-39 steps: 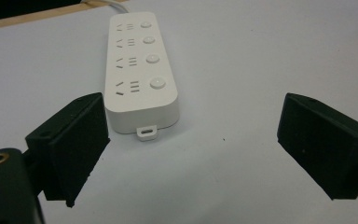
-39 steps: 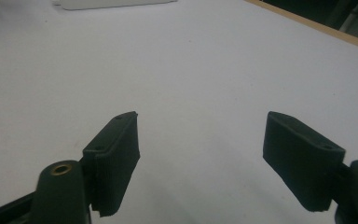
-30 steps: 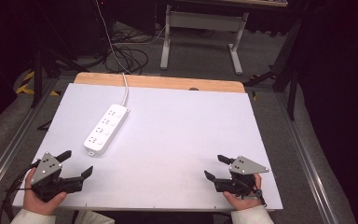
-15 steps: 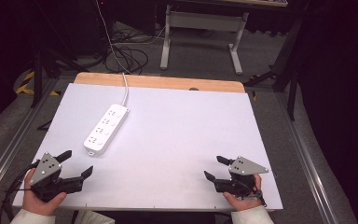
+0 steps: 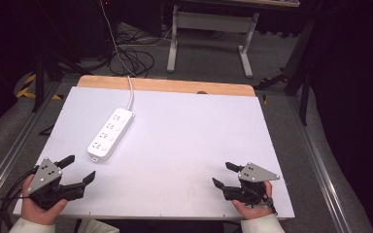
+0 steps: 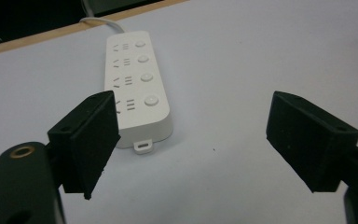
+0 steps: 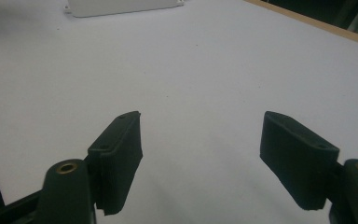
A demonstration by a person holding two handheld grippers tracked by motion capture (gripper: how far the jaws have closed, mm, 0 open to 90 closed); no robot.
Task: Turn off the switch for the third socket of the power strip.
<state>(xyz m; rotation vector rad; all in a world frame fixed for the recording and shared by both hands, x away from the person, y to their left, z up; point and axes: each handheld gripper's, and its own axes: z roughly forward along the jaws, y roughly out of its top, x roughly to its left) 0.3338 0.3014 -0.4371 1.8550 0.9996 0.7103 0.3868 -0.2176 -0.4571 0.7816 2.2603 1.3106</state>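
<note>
A white power strip (image 5: 110,134) with several sockets lies on the white table top (image 5: 184,141), left of centre, and its cord runs off the far edge. My left gripper (image 5: 79,168) is held low at the near left corner and points toward the strip (image 6: 137,84). It is open and its jaws have just been closing a little, with nothing between them (image 6: 191,135). At the near right, my right gripper (image 5: 222,174) is open over bare table (image 7: 200,149). The strip's end (image 7: 121,5) shows far off in the right gripper view.
A wooden strip (image 5: 175,86) borders the table's far edge. Beyond it on the floor are loose cables (image 5: 131,53) and a grey metal desk frame (image 5: 209,29). Metal rails (image 5: 315,160) run along both sides of the table.
The left gripper's jaws look slightly narrower than before. Both hands stay in place.
</note>
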